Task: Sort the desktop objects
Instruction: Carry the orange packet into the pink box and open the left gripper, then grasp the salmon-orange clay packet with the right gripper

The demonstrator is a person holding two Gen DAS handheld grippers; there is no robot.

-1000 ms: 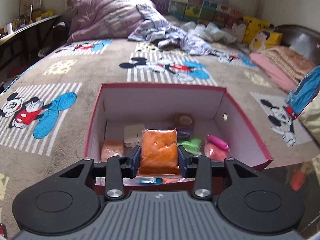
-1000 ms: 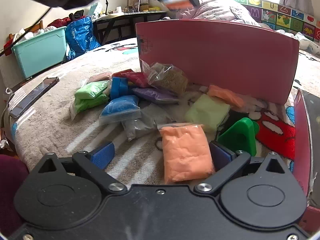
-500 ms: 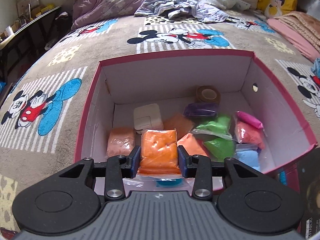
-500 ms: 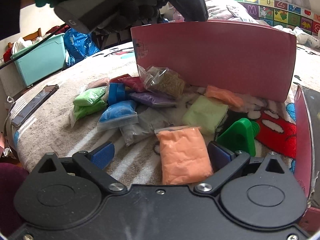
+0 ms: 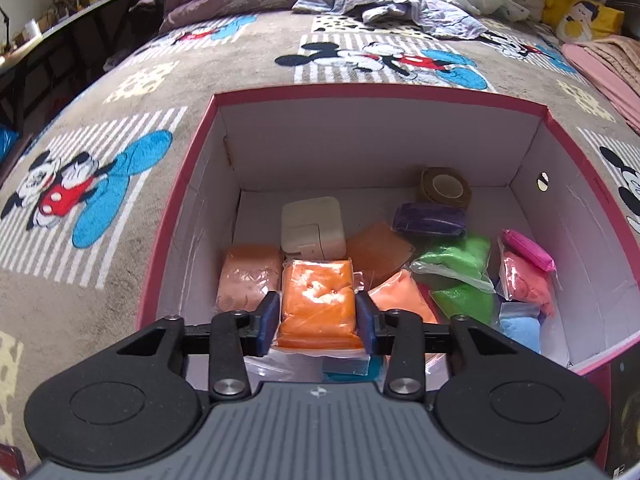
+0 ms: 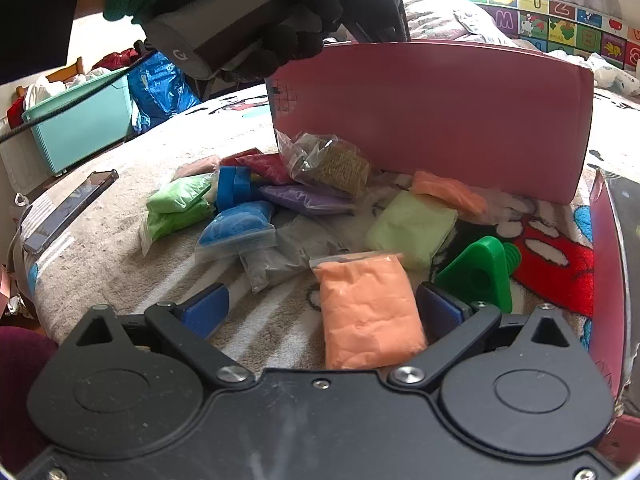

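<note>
My left gripper (image 5: 317, 322) is shut on an orange clay bag (image 5: 318, 300) and holds it over the near part of the open pink box (image 5: 376, 92). Inside lie a white charger (image 5: 312, 226), a tape roll (image 5: 445, 186), and purple (image 5: 430, 220), green (image 5: 460, 258), pink (image 5: 526, 284) and peach bags. My right gripper (image 6: 320, 312) is open low over the blanket. A peach clay bag (image 6: 370, 312) lies between its fingers, nearer the right one. Beyond it lies a heap of bags: blue (image 6: 236, 228), green (image 6: 178, 204), purple (image 6: 308, 200), pale green (image 6: 412, 226).
The pink box's outer wall (image 6: 432, 112) stands behind the heap, with the gloved hand holding the left gripper (image 6: 256, 20) above it. A green plastic piece (image 6: 480, 276) sits right of the peach bag. A phone (image 6: 70, 210) lies at the blanket's left edge. A teal bin (image 6: 80, 124) stands beyond.
My left gripper with the orange bag has moved forward and down over the box, so more of its inside shows. My right gripper has stayed open around the peach bag.
</note>
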